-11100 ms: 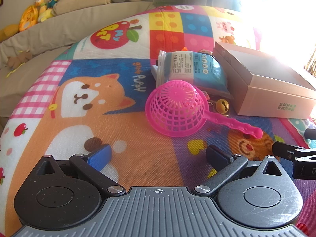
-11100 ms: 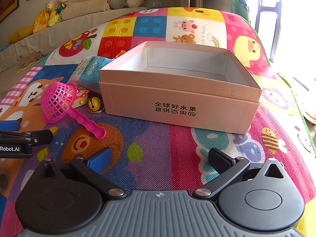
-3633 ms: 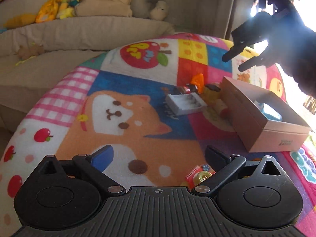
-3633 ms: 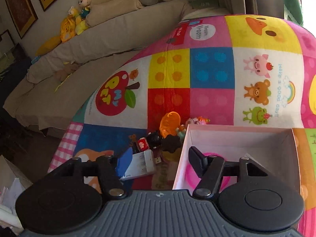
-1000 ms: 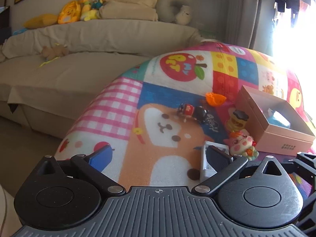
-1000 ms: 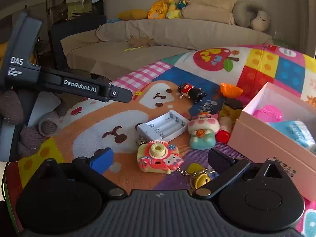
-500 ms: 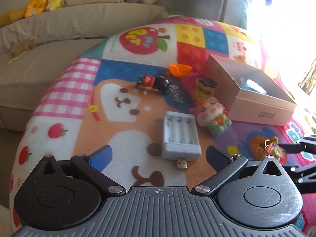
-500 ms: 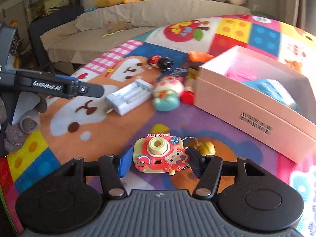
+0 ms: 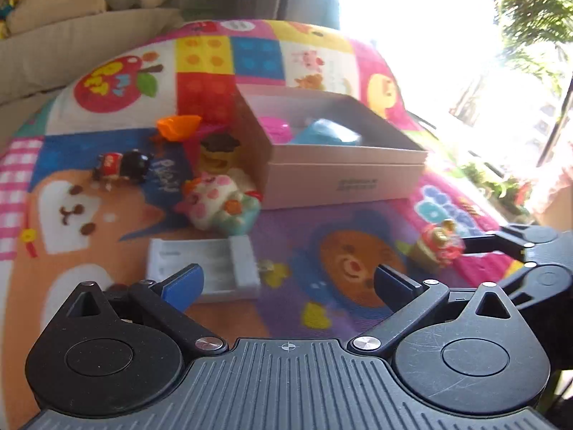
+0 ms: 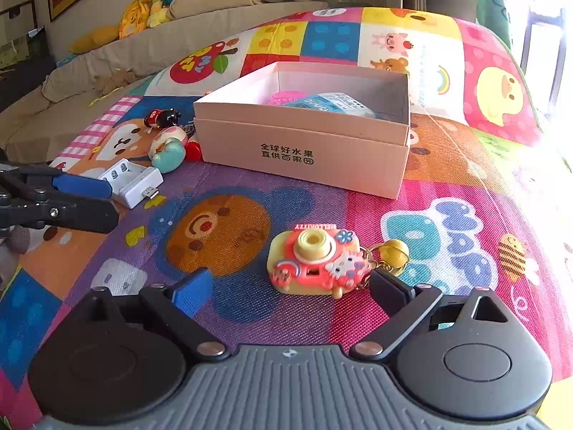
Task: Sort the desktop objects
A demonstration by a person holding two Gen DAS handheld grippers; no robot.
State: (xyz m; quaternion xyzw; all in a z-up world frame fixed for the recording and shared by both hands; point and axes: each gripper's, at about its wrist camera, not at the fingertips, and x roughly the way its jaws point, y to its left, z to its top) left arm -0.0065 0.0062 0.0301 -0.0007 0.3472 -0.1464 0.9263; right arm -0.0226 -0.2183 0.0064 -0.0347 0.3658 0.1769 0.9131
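A toy camera [image 10: 315, 259] with a gold bell lies on the mat just ahead of my right gripper [image 10: 293, 286], which is open and empty. It also shows in the left wrist view [image 9: 438, 247]. A pink cardboard box [image 10: 304, 150] holds a blue packet [image 10: 329, 105] and a pink strainer [image 10: 283, 96]. My left gripper [image 9: 286, 279] is open and empty, its blue finger over a white battery charger [image 9: 204, 265]. A pig figure [image 9: 218, 208], a black-and-red doll [image 9: 121, 165], an orange piece [image 9: 177, 125] and a brown-capped toy [image 9: 216, 150] lie left of the box [image 9: 340, 175].
The colourful play mat [image 10: 447, 222] curves down at its edges. A beige sofa [image 10: 179, 39] with plush toys runs behind it. A bright window is at the right.
My right gripper has opened and drawn back from the toy camera, which now lies free on the mat. My left gripper has swung right, toward the box, over the charger.
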